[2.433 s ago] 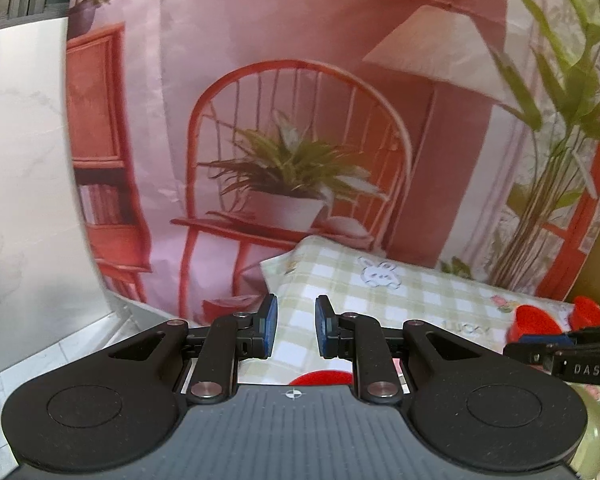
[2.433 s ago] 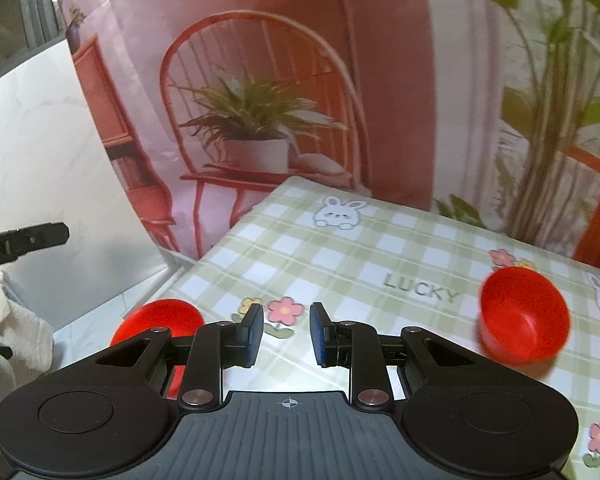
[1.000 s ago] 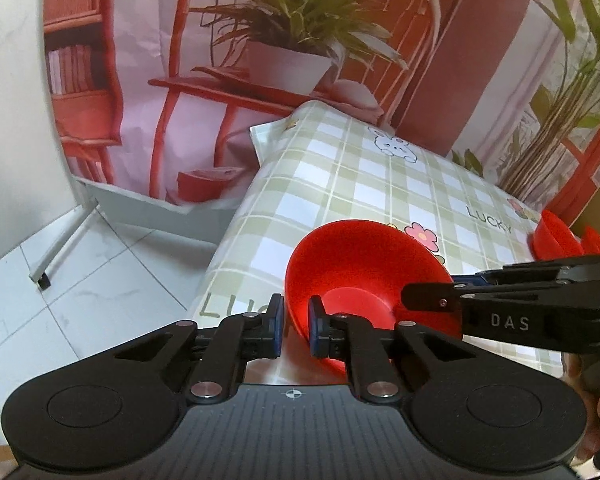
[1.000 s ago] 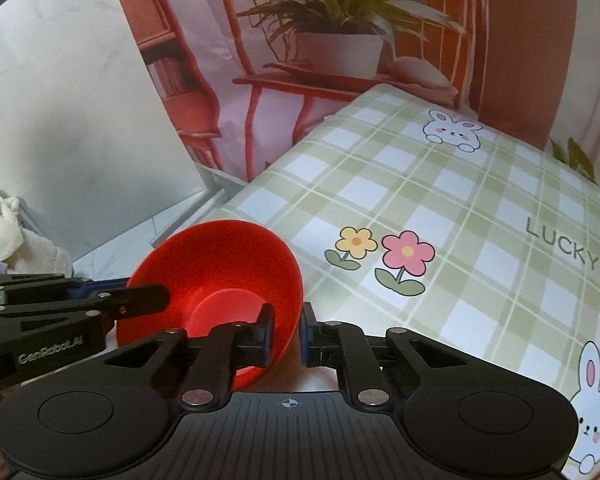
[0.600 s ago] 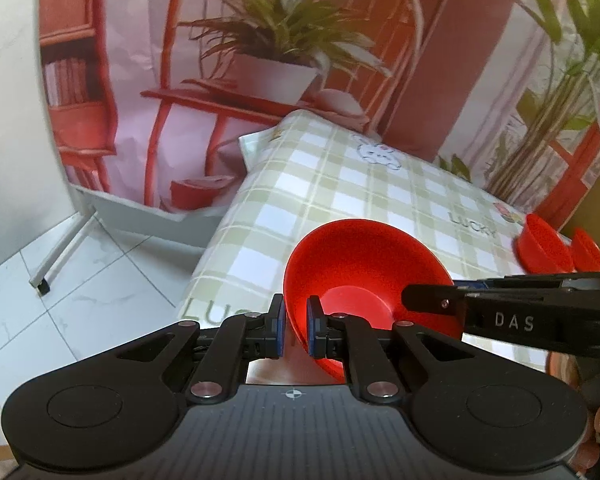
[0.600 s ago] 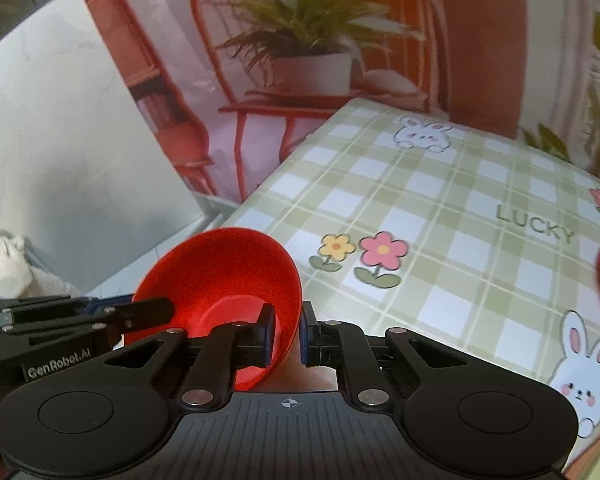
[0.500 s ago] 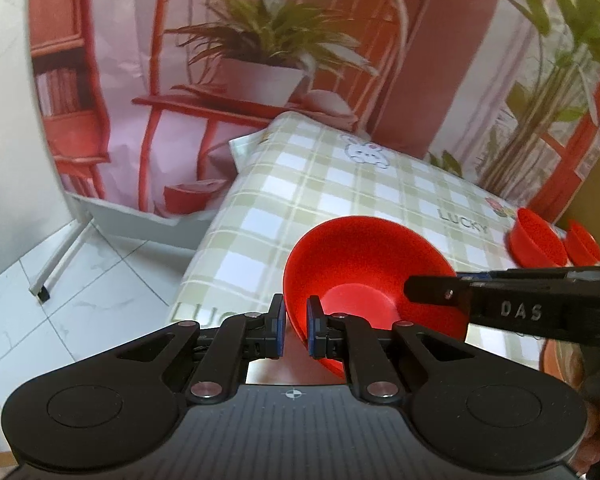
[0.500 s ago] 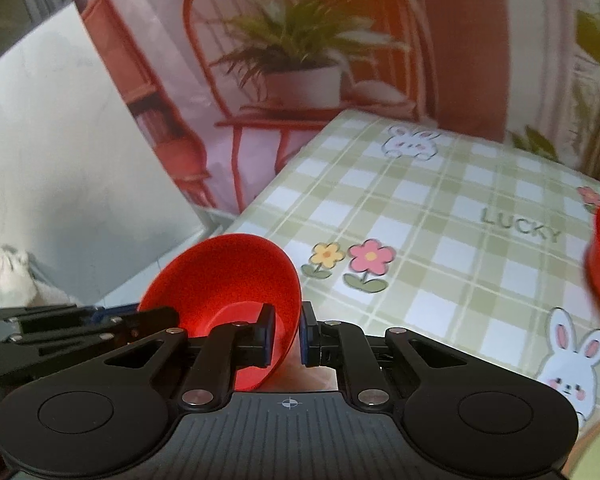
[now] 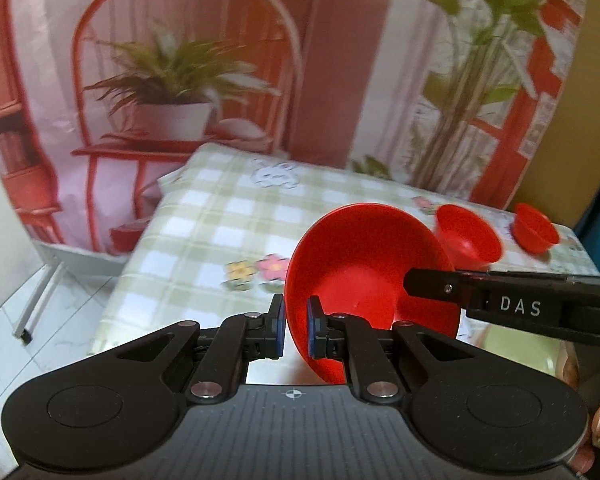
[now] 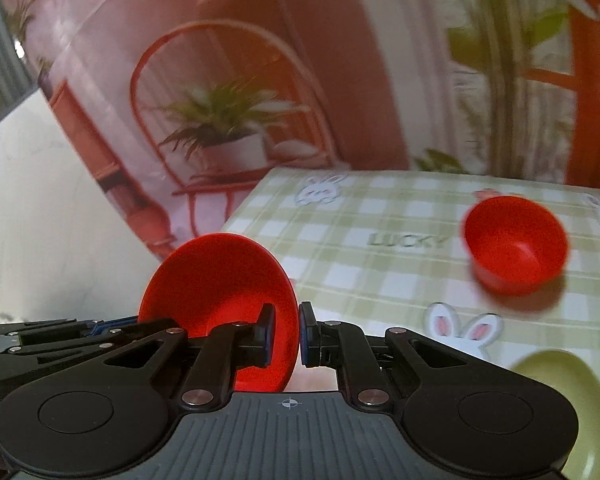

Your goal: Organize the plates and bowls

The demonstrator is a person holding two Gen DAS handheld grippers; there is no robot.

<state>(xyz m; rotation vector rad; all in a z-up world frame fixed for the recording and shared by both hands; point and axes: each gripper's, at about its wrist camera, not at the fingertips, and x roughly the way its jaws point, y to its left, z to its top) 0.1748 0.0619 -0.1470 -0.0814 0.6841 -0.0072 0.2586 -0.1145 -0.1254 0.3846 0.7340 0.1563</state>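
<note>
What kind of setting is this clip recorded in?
Likely a staged home-style set: a printed backdrop of a red chair and potted plant, a table with a green checked "LUCKY" tablecloth, and red plastic bowls.

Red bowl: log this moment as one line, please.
left gripper: shut on bowl rim | right gripper: shut on opposite rim | bowl: tilted, above the table | other bowl: on table

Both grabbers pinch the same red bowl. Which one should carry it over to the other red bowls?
Probably the right gripper. Both clamp the held bowl's rim, but the other bowls sit on its side of the table; the left gripper is farther off.
</note>
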